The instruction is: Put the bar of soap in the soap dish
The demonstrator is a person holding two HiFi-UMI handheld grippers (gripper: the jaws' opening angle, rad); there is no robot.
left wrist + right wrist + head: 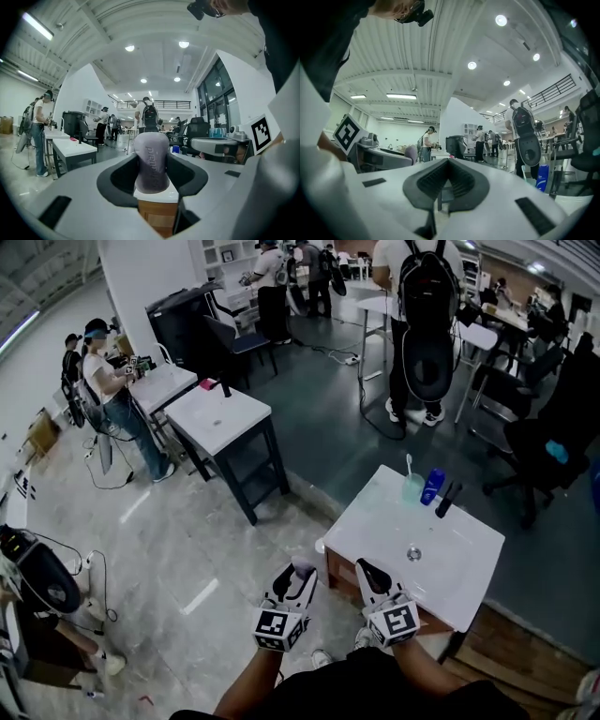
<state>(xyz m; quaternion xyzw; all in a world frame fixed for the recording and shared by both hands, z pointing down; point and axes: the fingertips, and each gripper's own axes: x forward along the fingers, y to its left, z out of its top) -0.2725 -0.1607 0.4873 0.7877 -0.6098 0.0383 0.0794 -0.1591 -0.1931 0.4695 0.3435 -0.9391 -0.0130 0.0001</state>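
A grey-purple bar of soap stands on end between the dark pads of my left gripper, which is shut on it. In the head view the left gripper hovers over the floor, just left of the white sink-top table, with the soap at its tip. Beside it, my right gripper is over the table's near corner. Its ribbed pads meet with nothing between them in the right gripper view. I cannot make out a soap dish in any view.
At the table's far edge stand a pale cup with a toothbrush, a blue bottle and a black object. A drain sits mid-top. Another white table stands to the left. People and office chairs are beyond.
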